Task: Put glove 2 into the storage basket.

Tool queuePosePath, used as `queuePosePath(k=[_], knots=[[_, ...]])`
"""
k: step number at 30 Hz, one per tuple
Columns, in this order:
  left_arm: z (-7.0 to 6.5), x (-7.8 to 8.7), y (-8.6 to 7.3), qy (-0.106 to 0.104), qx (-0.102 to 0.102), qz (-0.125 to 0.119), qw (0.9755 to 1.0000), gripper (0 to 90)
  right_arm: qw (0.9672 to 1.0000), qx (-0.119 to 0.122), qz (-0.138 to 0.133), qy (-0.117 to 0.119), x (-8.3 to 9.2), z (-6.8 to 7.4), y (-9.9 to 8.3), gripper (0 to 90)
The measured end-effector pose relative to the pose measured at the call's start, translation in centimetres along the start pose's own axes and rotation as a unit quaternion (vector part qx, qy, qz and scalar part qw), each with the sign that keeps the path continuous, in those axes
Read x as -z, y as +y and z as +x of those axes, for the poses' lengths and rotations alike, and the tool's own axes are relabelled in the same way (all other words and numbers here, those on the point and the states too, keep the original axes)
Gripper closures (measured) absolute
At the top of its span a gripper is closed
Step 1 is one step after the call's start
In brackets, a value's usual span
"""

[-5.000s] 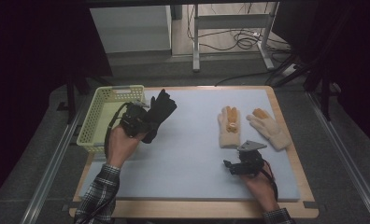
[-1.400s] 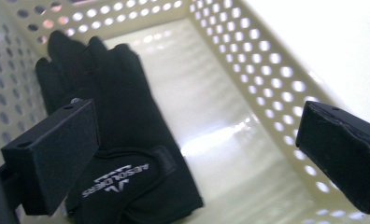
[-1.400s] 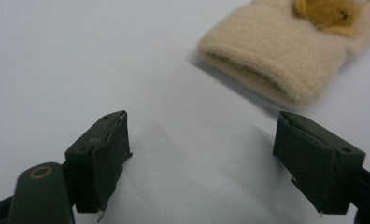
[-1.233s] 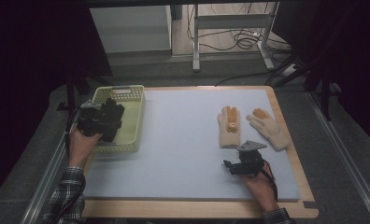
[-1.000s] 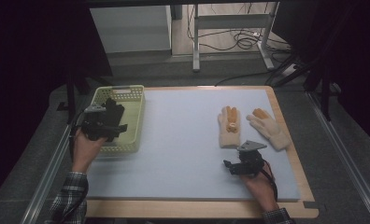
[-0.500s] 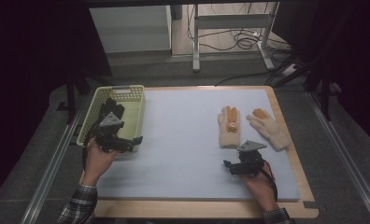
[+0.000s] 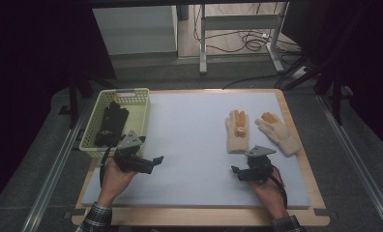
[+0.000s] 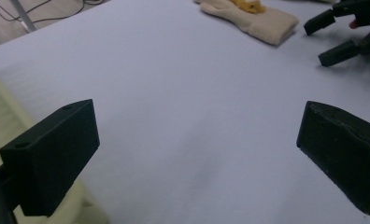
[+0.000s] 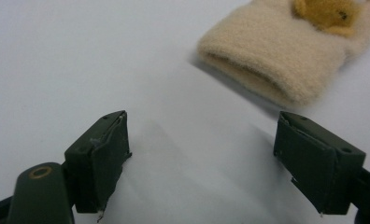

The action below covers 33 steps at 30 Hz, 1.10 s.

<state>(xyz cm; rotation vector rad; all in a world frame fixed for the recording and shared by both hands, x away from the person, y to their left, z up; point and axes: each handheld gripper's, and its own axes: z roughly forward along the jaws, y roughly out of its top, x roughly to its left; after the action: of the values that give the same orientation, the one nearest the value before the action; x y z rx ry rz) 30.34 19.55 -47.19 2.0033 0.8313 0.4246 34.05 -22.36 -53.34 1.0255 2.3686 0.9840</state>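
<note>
left gripper: jaws apart, empty, beside basket | black glove: in basket | right gripper: jaws apart, near cream glove

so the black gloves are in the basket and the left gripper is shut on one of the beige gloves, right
Not quite. The black gloves are in the basket, but the left gripper is open and holds nothing. The left gripper view shows its fingers spread over bare mat, with the beige glove lying far off.

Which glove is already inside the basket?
The black glove lies in the pale green basket at the table's left. The two cream gloves lie flat on the mat at the right.
</note>
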Motion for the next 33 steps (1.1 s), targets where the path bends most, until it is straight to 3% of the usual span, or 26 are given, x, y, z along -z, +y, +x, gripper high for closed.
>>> queuePosePath(k=[6,11,15,17,21,25,27,30,33], knots=[[-2.3,-0.8,-0.9,-0.023,-0.017,-0.007,0.9996,0.0,1.0000,0.000,0.000,0.000,0.0,0.0,0.0,17.8],[-3.5,-1.9,-2.3,-0.026,-0.038,0.014,0.9988,0.0,1.0000,-0.001,0.000,0.000,0.0,0.0,0.0,17.8],[-3.8,-2.9,-3.8,-0.030,-0.038,0.037,0.9982,0.0,1.0000,-0.002,0.000,0.002,0.0,0.0,0.0,17.8],[-3.7,-3.3,-4.5,-0.019,-0.041,0.054,0.9975,0.0,1.0000,-0.003,0.001,0.002,0.0,0.0,0.0,17.8],[-3.1,-4.0,-5.6,-0.007,-0.028,0.075,0.9968,0.0,1.0000,-0.004,0.001,0.003,0.0,-0.1,0.0,17.8],[-2.7,-4.7,-6.4,0.012,-0.018,0.106,0.9941,0.0,1.0000,-0.005,0.002,0.002,0.0,-0.1,0.0,17.8],[-2.6,-4.8,-6.3,0.010,-0.014,0.110,0.9938,0.0,1.0000,-0.006,0.002,0.002,0.0,-0.1,0.0,18.1],[-2.0,-4.9,-6.3,-0.004,0.012,0.117,0.9931,0.0,0.9999,-0.012,0.000,0.002,0.1,-0.1,0.0,21.3],[-2.0,-4.9,-6.3,0.000,0.010,0.115,0.9933,1.1,0.9998,-0.021,-0.004,0.006,0.3,-0.3,0.0,25.2]])
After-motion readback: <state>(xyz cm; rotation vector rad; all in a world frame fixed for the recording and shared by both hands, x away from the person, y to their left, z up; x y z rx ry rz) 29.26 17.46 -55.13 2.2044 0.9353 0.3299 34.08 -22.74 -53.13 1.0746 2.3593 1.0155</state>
